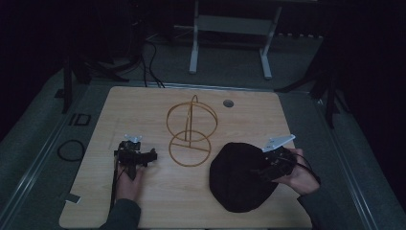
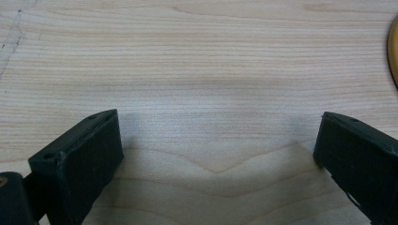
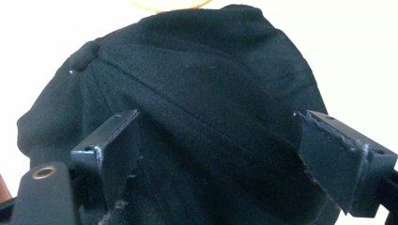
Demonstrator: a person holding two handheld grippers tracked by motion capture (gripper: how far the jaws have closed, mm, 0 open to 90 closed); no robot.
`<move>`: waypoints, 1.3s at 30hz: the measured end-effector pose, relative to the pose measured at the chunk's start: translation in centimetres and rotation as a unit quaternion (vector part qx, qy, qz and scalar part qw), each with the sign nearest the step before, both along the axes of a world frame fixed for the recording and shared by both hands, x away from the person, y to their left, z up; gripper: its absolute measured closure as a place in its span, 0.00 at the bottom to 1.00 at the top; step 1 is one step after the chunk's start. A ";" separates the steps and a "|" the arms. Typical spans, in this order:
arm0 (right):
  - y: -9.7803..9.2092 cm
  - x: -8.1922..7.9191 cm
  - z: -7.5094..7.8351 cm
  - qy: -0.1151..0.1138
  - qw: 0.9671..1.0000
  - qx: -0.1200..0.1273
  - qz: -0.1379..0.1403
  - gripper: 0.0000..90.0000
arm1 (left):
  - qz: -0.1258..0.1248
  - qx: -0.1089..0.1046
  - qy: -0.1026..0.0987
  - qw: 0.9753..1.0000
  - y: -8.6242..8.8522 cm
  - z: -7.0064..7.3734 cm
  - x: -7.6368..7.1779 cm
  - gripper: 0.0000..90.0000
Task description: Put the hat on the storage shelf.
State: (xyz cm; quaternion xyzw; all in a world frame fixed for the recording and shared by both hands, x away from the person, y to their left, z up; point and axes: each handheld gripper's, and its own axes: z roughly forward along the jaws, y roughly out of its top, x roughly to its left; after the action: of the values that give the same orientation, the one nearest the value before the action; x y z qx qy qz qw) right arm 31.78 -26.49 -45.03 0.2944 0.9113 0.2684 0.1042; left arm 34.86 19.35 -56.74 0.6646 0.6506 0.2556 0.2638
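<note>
Here the right gripper straddles the black cap, jaws spread, likely to grasp; left gripper idles released.

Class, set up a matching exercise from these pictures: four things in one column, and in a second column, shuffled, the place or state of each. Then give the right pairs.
Things:
1. black cap
2. wire stand
3. left gripper
4. right gripper

Places or states:
A. jaws open over bare wood
B. upright at the middle of the table
C. jaws open, one on each side of dark cloth
D. lying at the table's near right

Pairs: 1-D, 2-B, 3-A, 4-C
</note>
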 end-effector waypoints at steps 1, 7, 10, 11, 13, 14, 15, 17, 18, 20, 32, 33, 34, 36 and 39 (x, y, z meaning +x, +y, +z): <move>0.1 0.1 -0.1 0.000 1.000 -0.005 0.000 0.15 | 0.000 0.000 0.000 1.000 0.0 0.0 0.0 0.01; 0.5 1.0 -0.6 0.013 1.000 -0.024 0.010 0.13 | 0.000 0.000 0.000 1.000 0.0 0.0 0.0 0.01; 0.6 1.4 -1.0 0.024 0.999 -0.031 0.020 0.13 | 0.000 0.000 0.000 1.000 0.0 0.0 0.0 0.01; 0.6 1.6 -1.1 0.027 0.999 -0.035 0.023 0.13 | 0.000 0.000 0.000 1.000 0.0 0.0 0.0 0.01; 0.7 1.8 -1.4 0.032 0.998 -0.042 0.030 0.13 | 0.000 0.000 0.000 1.000 0.0 0.0 0.0 0.01; 0.8 1.9 -1.5 0.033 0.998 -0.047 0.035 0.13 | 0.000 0.000 0.000 1.000 0.0 0.0 0.0 0.01; 0.9 2.1 -1.6 0.034 0.997 -0.054 0.041 0.12 | 0.000 0.000 0.000 1.000 0.0 0.0 0.0 0.01; 1.0 2.2 -1.7 0.031 0.996 -0.062 0.050 0.12 | 0.000 0.000 0.000 1.000 0.0 0.0 0.0 0.01; 1.1 2.4 -1.7 0.031 0.996 -0.067 0.056 0.12 | 0.000 0.000 0.000 1.000 0.0 0.0 0.0 0.01; 1.2 2.6 -1.8 0.037 0.994 -0.074 0.067 0.12 | 0.000 0.000 0.000 1.000 0.0 0.0 0.0 0.01; 1.7 3.4 -2.4 0.063 0.989 -0.105 0.085 0.23 | 0.000 0.000 0.000 1.000 0.0 0.0 0.0 0.01; 1.7 3.5 -2.4 0.063 0.988 -0.109 0.085 0.25 | 0.000 0.000 0.000 1.000 0.0 0.0 0.0 0.01; 1.7 3.5 -2.4 0.062 0.988 -0.111 0.085 0.29 | 0.000 0.000 0.001 1.000 0.0 0.0 0.0 0.01; 1.8 3.4 -2.4 0.064 0.987 -0.118 0.086 0.37 | 0.000 0.000 0.000 1.000 0.0 0.0 0.0 0.01; 1.9 3.4 -2.4 0.060 0.987 -0.125 0.086 0.54 | 0.000 0.000 0.000 1.000 0.0 0.0 0.0 0.01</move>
State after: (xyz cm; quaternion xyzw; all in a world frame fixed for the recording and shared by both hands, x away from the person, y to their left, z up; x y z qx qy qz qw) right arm 35.22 -24.62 -47.40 0.2156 0.9641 0.1424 0.0615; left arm 34.86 19.35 -56.74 0.6645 0.6507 0.2556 0.2639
